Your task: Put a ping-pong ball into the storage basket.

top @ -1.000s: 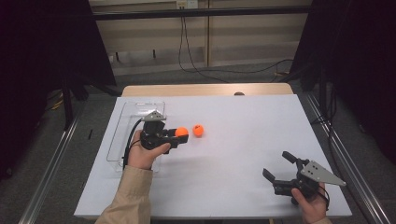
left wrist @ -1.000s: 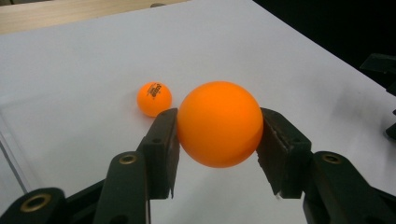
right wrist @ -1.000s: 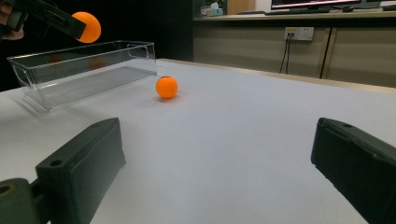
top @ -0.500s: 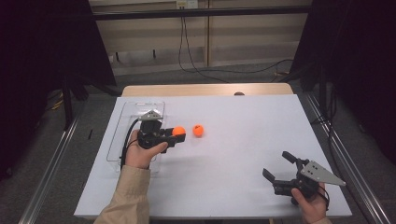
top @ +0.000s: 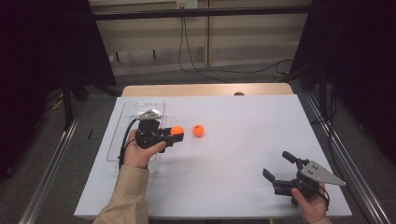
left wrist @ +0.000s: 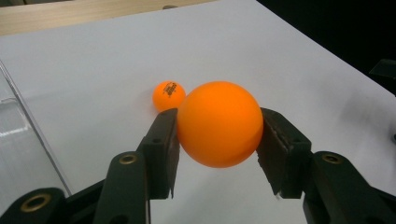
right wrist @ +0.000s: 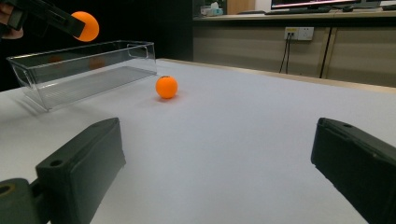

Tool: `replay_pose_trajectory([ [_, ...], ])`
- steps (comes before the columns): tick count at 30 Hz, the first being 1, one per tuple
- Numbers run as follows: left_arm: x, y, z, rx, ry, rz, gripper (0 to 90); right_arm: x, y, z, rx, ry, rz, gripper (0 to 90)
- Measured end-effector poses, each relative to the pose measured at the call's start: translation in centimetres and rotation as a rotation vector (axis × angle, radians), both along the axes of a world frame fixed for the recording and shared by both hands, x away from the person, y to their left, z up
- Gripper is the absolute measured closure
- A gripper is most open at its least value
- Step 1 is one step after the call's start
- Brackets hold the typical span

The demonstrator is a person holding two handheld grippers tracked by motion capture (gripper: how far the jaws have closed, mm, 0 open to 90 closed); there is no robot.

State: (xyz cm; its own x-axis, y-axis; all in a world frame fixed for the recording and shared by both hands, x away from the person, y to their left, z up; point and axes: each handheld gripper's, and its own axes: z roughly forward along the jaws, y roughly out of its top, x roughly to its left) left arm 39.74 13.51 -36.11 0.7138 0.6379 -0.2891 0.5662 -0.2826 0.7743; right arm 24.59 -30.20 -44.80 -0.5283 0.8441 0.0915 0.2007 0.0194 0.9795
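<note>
My left gripper (top: 176, 131) is shut on an orange ball (left wrist: 218, 123), held in the air above the white table, beside the clear plastic tray (top: 122, 135). In the right gripper view that held ball (right wrist: 86, 26) hangs above the tray (right wrist: 84, 77). A second orange ball (top: 198, 130) rests on the table just right of the held one; it lies behind the jaws in the left gripper view (left wrist: 168, 94). My right gripper (top: 279, 167) sits low at the table's front right, jaws wide open with nothing between them.
The white table top (top: 243, 140) stretches between the two grippers. A wooden strip (top: 205, 89) runs along the table's far edge, and cables hang on the wall behind. Dark curtains flank both sides.
</note>
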Motion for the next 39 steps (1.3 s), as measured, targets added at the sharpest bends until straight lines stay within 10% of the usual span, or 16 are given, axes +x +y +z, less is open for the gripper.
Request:
replay_pose_trajectory([
  [39,0.3,1.3,0.1,0.003,-0.005,0.031,51.0,0.0,0.0,0.0,0.0,-0.001,0.001,2.0],
])
